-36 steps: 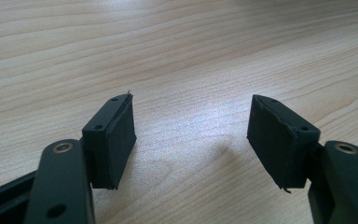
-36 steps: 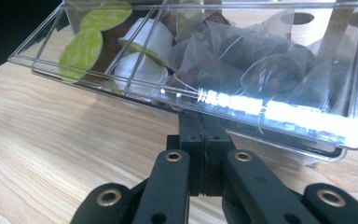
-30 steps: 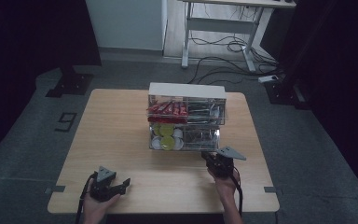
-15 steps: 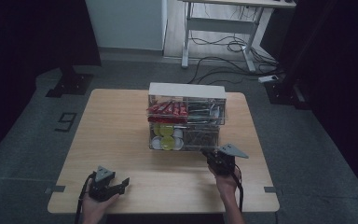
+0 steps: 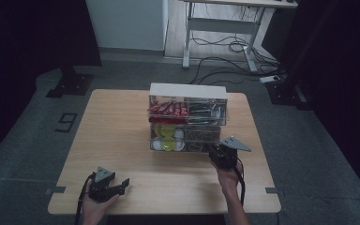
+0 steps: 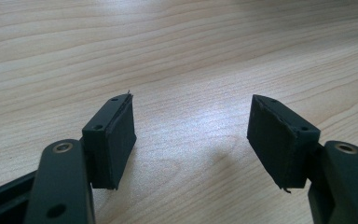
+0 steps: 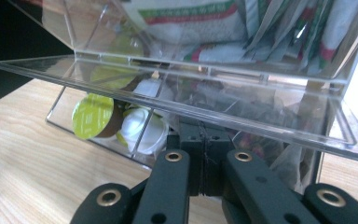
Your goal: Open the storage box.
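Note:
A clear acrylic organizer [image 5: 187, 91] with a white top stands mid-table. It holds red packets, sachets and round capsules [image 5: 168, 144]. My right gripper [image 5: 218, 152] is at its lower right front, shut. In the right gripper view its closed tips [image 7: 204, 140] sit just beneath a hinged clear flap [image 7: 168, 100] that stands out level, with green-lidded [image 7: 92, 115] and white [image 7: 142, 133] capsules behind and sachets [image 7: 205, 18] above. I cannot make out anything pinched between the pads. My left gripper [image 5: 122, 183] rests near the front left edge; its jaws [image 6: 191, 126] stand open over bare wood.
The light wooden table [image 5: 117, 131] has free surface left of the organizer and along the front. Dark floor surrounds it, with a desk frame and cables [image 5: 225, 47] behind and a stand base [image 5: 72, 84] at the back left.
My right gripper has risen a little at the organizer's lower front, staying shut. The left gripper has not moved.

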